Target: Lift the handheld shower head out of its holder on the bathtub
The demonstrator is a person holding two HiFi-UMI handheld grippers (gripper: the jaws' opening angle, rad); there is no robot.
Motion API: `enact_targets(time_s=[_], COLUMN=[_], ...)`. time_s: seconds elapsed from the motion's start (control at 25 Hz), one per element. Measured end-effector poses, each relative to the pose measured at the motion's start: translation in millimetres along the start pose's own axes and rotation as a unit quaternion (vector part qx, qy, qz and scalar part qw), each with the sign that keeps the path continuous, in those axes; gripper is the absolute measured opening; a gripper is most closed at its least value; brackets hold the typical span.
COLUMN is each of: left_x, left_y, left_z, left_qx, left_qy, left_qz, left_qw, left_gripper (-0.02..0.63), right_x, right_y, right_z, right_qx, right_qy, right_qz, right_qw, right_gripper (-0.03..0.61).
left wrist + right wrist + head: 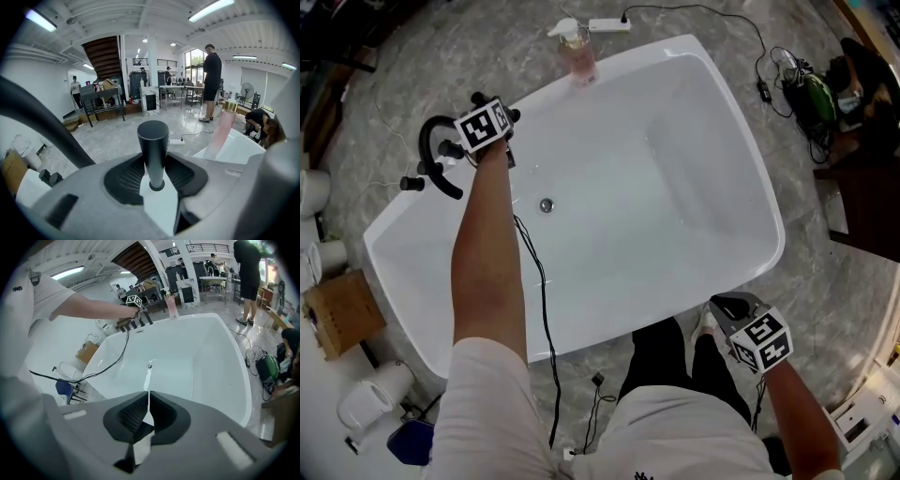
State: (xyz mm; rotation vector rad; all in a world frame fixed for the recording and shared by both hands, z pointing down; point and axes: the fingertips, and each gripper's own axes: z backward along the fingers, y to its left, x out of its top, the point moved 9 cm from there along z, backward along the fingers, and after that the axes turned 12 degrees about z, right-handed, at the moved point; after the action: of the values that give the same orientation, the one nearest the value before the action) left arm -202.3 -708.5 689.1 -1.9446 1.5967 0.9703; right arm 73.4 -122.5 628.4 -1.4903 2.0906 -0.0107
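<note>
The handheld shower head (153,150) is a dark round stem standing upright in its holder on the white bathtub's rim (741,159). My left gripper (154,176) reaches over the tub's far left corner, and its pads sit against both sides of the stem. In the head view the left gripper (492,111) and its marker cube cover the shower head. A black curved spout (431,155) and a black knob (412,184) stand just left of it. My right gripper (727,307) hangs outside the tub's near rim, shut with nothing between its pads (136,416).
A pink soap bottle (579,52) stands on the tub's far rim, with a power strip (609,25) on the floor behind it. A cardboard box (337,314) lies left of the tub, and bags and cables (811,98) lie at the right. A person (212,79) stands in the background.
</note>
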Motion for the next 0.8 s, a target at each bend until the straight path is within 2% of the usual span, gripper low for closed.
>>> enact_targets(time_s=[0.28, 0.8], left_x=[10.0, 30.1], left_y=[-6.1, -8.5], left_z=[31.4, 91.5], left_qx=[-0.011, -0.014], left_qy=[-0.018, -0.037], left_qz=[-0.017, -0.017], left_qw=[0.9996, 0.9991], left_gripper=[0.141, 0.140], right_x=[10.6, 12.8], right_y=[14.9, 28.0], right_z=[4.0, 23.1], right_qx=[0.011, 0.020], right_qy=[-0.018, -0.036], right_qz=[0.006, 0.029], right_qw=[1.000, 0.999], right_gripper=[0.020, 0.017])
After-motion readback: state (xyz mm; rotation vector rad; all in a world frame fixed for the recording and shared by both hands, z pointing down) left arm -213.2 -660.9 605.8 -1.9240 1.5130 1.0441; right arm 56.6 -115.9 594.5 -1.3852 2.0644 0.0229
